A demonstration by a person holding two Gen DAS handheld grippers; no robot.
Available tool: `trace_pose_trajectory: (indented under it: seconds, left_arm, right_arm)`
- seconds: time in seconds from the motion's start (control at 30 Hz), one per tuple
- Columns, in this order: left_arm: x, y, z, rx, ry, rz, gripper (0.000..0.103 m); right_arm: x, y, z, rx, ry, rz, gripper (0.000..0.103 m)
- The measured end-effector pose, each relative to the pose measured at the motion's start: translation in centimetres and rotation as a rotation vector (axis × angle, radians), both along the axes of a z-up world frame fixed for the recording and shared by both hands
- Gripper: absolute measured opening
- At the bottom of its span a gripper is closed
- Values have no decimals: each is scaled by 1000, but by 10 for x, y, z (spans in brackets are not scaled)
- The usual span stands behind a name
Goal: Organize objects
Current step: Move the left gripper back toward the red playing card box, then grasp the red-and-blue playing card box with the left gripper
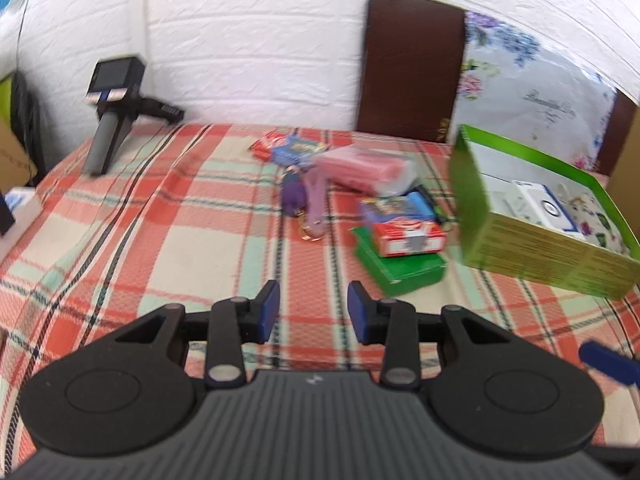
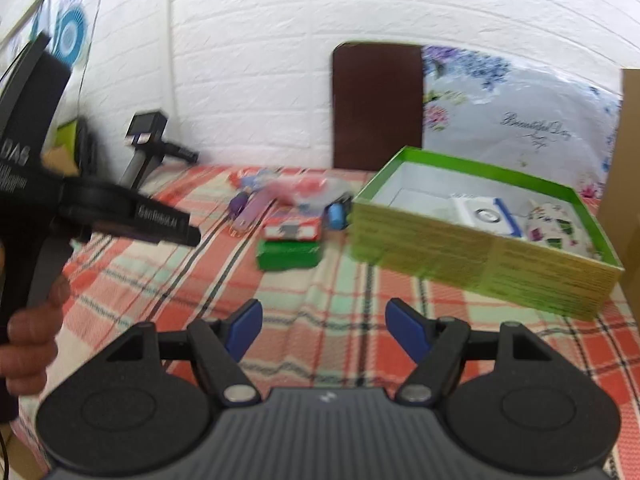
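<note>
Small objects lie on a plaid cloth (image 1: 160, 216): a green box (image 1: 400, 266) with a red card pack (image 1: 412, 236) and a blue pack (image 1: 400, 206) on it, a pink package (image 1: 360, 166), purple and lilac keychains (image 1: 304, 194), and a red-blue pack (image 1: 288, 148) behind. An open green cardboard box (image 1: 532, 240) at the right holds a white device (image 1: 548, 204) and a patterned pouch (image 2: 556, 230). My left gripper (image 1: 314, 312) is open and empty, short of the pile. My right gripper (image 2: 324, 330) is open and empty, in front of the green cardboard box (image 2: 480, 256).
A third gripper tool (image 1: 112, 116) stands on the bed's far left corner. A brown headboard (image 1: 412, 64) and a floral pillow (image 1: 532, 80) stand against the white brick wall. The hand-held left gripper (image 2: 100, 208) crosses the right wrist view at left. Cardboard (image 2: 630, 168) stands at far right.
</note>
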State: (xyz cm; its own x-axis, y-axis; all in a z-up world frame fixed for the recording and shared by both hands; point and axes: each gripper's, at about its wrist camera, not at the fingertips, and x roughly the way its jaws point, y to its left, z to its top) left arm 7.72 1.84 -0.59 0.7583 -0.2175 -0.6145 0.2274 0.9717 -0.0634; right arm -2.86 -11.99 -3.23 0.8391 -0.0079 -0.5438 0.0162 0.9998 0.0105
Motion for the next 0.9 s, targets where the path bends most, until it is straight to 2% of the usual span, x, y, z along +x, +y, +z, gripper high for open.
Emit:
trace_pose_trajectory:
  seconds: [0.2, 0.37, 0.53, 0.67, 0.77, 0.8, 0.9]
  left_arm:
    - [24, 41, -18, -24, 37, 124, 41]
    - [40, 65, -35, -51, 86, 196, 42]
    - [45, 65, -42, -40, 21, 193, 50]
    - [48, 65, -48, -25, -23, 189, 51]
    - [48, 68, -48, -39, -32, 187, 52]
    - [49, 69, -48, -44, -32, 185, 52]
    - [49, 70, -46, -52, -18, 180, 52]
  right_arm:
    - [24, 20, -21, -27, 69, 90, 69]
    - [62, 33, -25, -77, 55, 133, 69]
    - [116, 38, -15, -51, 7, 118, 70]
    - [158, 45, -24, -157, -18, 73, 71]
    - [185, 41, -35, -165, 24, 52, 68]
    - [187, 40, -36, -149, 22, 48, 63]
    - [180, 38, -32, -106, 33, 38, 61]
